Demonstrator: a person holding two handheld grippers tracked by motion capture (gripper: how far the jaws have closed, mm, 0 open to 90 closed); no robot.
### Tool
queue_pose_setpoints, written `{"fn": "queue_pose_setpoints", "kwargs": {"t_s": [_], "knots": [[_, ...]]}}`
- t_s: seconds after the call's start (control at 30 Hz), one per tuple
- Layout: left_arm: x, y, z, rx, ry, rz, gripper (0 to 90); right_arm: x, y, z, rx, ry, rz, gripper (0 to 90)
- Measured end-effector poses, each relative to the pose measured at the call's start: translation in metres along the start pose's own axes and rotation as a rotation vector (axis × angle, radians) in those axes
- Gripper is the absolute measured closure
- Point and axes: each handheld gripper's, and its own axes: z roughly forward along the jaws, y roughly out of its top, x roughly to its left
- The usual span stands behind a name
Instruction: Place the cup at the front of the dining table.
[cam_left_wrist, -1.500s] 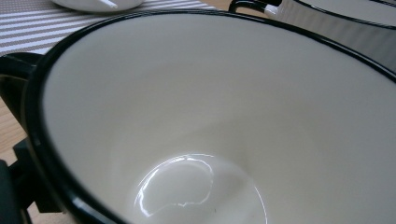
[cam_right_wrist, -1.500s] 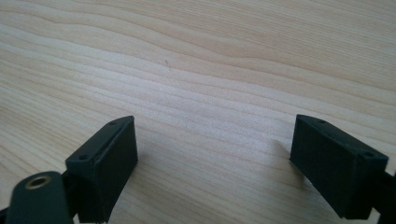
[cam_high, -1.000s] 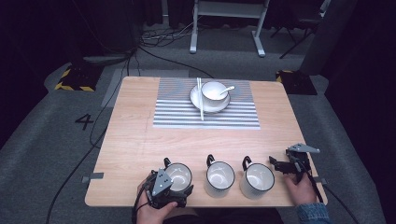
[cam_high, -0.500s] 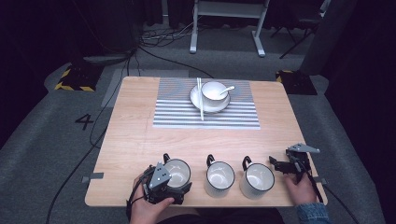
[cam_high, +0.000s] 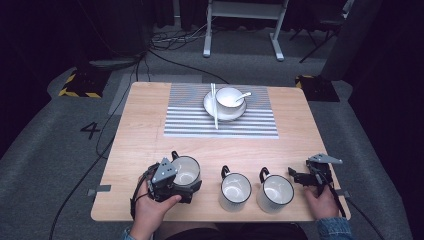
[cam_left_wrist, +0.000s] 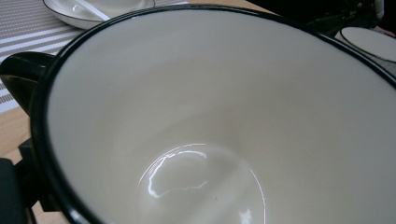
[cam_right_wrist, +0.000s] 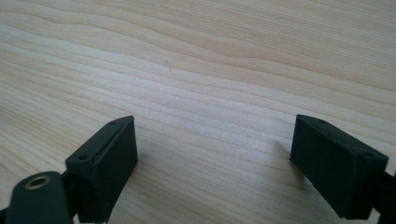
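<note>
Three white mugs with black rims and handles stand in a row near the table's front edge. The left mug (cam_high: 186, 169) is held at its near rim by my left gripper (cam_high: 189, 185), which is shut on it. In the left gripper view this mug's glossy white inside (cam_left_wrist: 210, 116) is very close, its handle at the left. The middle mug (cam_high: 235, 189) and the right mug (cam_high: 275, 192) stand free. To the right of them my right gripper (cam_high: 299, 177) is open, and its jaws (cam_right_wrist: 215, 158) are spread low over bare wood.
A striped placemat (cam_high: 220, 125) lies at the back middle of the wooden table (cam_high: 140, 135). On it is a plate with a white bowl (cam_high: 229, 97), a spoon (cam_high: 243, 95) and chopsticks (cam_high: 214, 105). Cables and a stand's legs are on the floor behind.
My left gripper and the left mug have shifted a little away from the front edge. The right gripper and the other two mugs have stayed put.
</note>
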Motion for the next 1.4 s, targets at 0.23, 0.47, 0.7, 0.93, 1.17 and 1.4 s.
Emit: {"fn": "queue_pose_setpoints", "kwargs": {"t_s": [0.23,0.47,0.7,0.93,1.17,1.4], "knots": [[0.013,0.018,0.001,0.002,-0.002,-0.018,1.8,0.000,0.000,0.000,0.000,0.000,0.000,14.9],[0.023,0.039,0.001,-0.015,0.011,0.004,1.8,0.000,0.000,0.000,0.000,0.001,0.000,14.9],[0.032,0.059,0.004,-0.028,0.027,0.005,1.8,0.000,0.000,0.000,0.000,0.000,0.000,14.9],[0.045,0.074,0.005,-0.065,0.013,-0.041,1.8,0.000,0.000,0.000,0.000,0.000,0.000,14.9],[0.054,0.090,0.006,-0.046,0.113,0.029,1.8,0.000,0.000,0.000,0.000,0.001,0.001,14.9],[0.064,0.106,0.015,-0.089,0.100,0.000,1.8,0.001,-0.001,-0.001,0.002,-0.009,0.008,15.0]]}}
